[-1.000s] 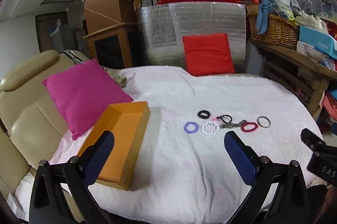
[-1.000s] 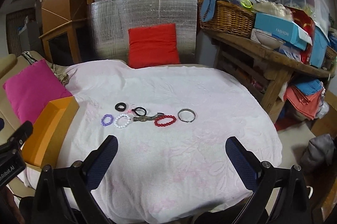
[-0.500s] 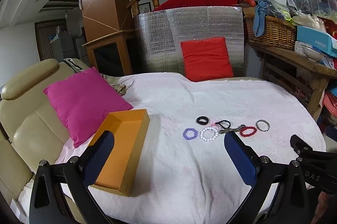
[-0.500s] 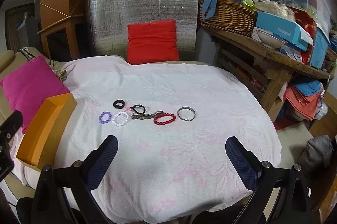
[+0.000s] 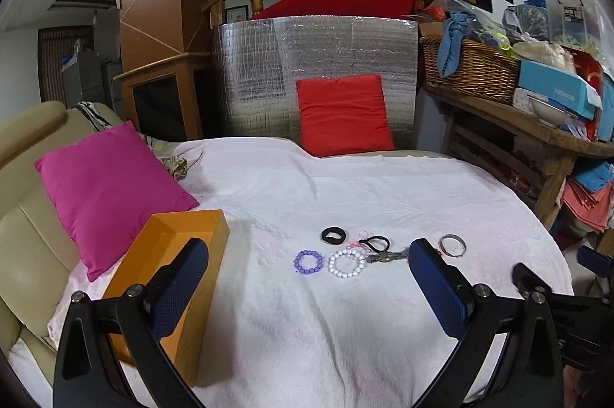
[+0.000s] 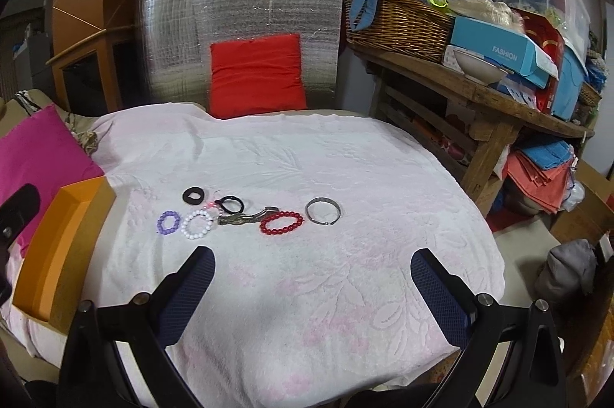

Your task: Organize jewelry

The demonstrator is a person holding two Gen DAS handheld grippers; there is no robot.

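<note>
Several pieces of jewelry lie in a row on the white cloth (image 6: 326,273): a purple bead bracelet (image 6: 169,222), a white bead bracelet (image 6: 197,223), a black ring (image 6: 193,195), a black hair tie (image 6: 231,204), a dark metal clip (image 6: 245,217), a red bead bracelet (image 6: 282,223) and a silver bangle (image 6: 323,210). The purple bracelet (image 5: 307,262) and white bracelet (image 5: 347,263) also show in the left wrist view. An open orange box (image 5: 169,270) stands to their left. My left gripper (image 5: 307,285) is open and empty, well short of the jewelry. My right gripper (image 6: 311,289) is open and empty, nearer the table's front.
A pink cushion (image 5: 103,185) lies behind the orange box on a beige sofa (image 5: 27,239). A red cushion (image 6: 257,74) leans on a silver foil panel at the back. A wooden shelf (image 6: 479,93) with a wicker basket (image 6: 399,24) and boxes stands to the right.
Both grippers have tilted and moved slightly, so the jewelry sits lower and closer in both views. Nothing on the cloth has moved. Both grippers stay open.
</note>
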